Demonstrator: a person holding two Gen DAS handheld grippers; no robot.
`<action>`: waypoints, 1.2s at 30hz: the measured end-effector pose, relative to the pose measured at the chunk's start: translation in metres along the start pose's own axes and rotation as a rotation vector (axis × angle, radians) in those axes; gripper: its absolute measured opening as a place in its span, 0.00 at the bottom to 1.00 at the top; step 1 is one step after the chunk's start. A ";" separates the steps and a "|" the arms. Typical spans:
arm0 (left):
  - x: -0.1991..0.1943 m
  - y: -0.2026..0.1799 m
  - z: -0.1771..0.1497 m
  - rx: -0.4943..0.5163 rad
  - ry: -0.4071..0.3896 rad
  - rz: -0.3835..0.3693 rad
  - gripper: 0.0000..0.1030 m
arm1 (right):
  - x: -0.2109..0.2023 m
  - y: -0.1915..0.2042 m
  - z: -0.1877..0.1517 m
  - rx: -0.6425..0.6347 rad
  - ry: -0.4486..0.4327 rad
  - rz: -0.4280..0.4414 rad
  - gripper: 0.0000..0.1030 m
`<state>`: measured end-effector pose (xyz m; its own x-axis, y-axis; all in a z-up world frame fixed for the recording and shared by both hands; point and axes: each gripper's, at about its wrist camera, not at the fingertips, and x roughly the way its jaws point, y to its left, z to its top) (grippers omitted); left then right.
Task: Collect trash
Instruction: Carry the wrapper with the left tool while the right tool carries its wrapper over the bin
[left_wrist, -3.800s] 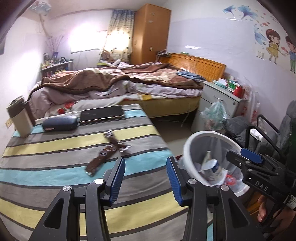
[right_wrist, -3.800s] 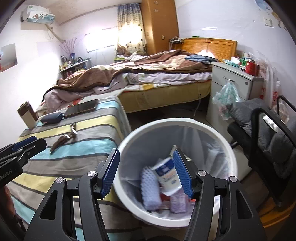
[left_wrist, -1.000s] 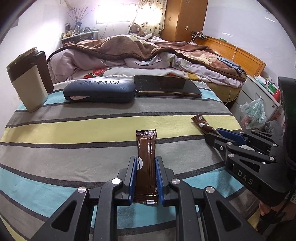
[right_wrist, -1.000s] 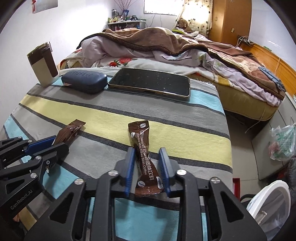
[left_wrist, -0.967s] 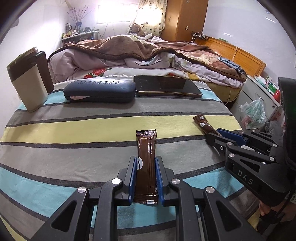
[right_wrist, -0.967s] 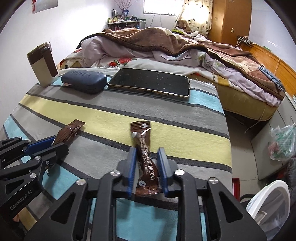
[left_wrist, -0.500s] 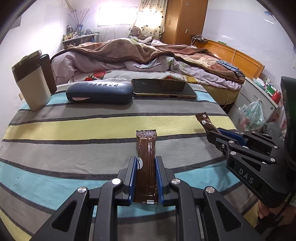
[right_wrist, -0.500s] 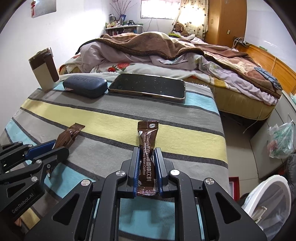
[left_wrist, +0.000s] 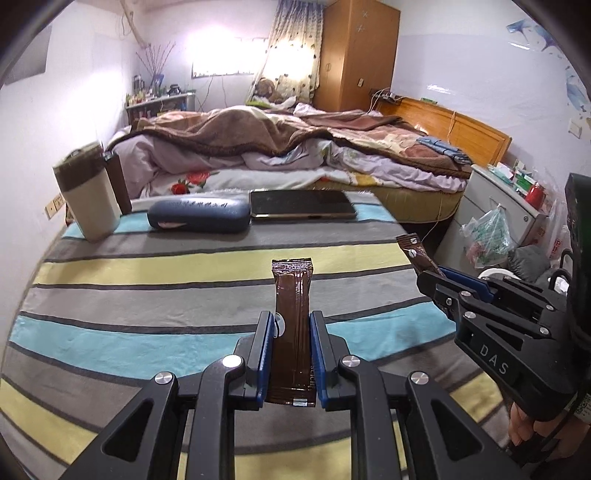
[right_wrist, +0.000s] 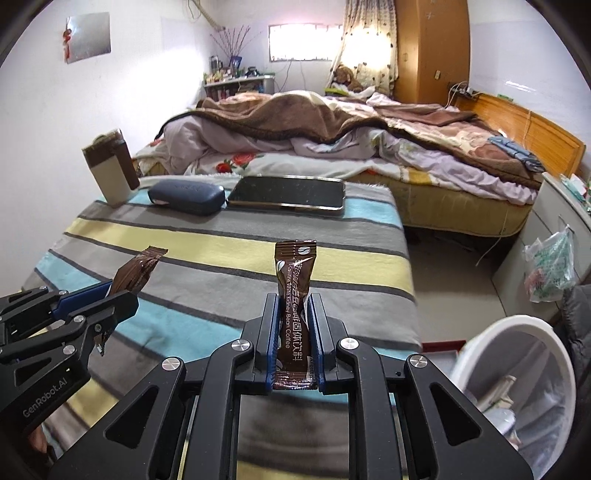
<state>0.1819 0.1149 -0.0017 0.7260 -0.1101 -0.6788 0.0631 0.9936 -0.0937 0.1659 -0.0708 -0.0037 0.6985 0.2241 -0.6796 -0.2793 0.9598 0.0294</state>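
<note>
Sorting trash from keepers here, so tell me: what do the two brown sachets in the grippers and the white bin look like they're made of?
Left gripper's sachet: likely glossy plastic or foil film; it shines and has a crimped top seal. Right gripper's sachet: the same kind of printed film, creased. Bin: smooth white rim, probably rigid plastic, with a thin translucent liner bag inside.

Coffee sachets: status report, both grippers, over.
Left gripper shut on plain brown sachet. Right gripper shut on printed coffee sachet. Both clear of the striped cloth. White bin lower right, nothing in the way.
</note>
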 end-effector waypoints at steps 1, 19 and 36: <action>-0.005 -0.003 0.000 0.002 -0.007 -0.004 0.19 | -0.005 -0.002 -0.001 0.006 -0.009 -0.001 0.17; -0.066 -0.100 -0.008 0.124 -0.096 -0.101 0.19 | -0.083 -0.052 -0.027 0.115 -0.136 -0.110 0.17; -0.049 -0.219 -0.025 0.259 -0.049 -0.263 0.19 | -0.117 -0.130 -0.070 0.262 -0.138 -0.269 0.17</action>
<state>0.1151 -0.0984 0.0340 0.6937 -0.3671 -0.6196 0.4184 0.9057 -0.0682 0.0747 -0.2335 0.0209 0.8109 -0.0377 -0.5840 0.0909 0.9939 0.0621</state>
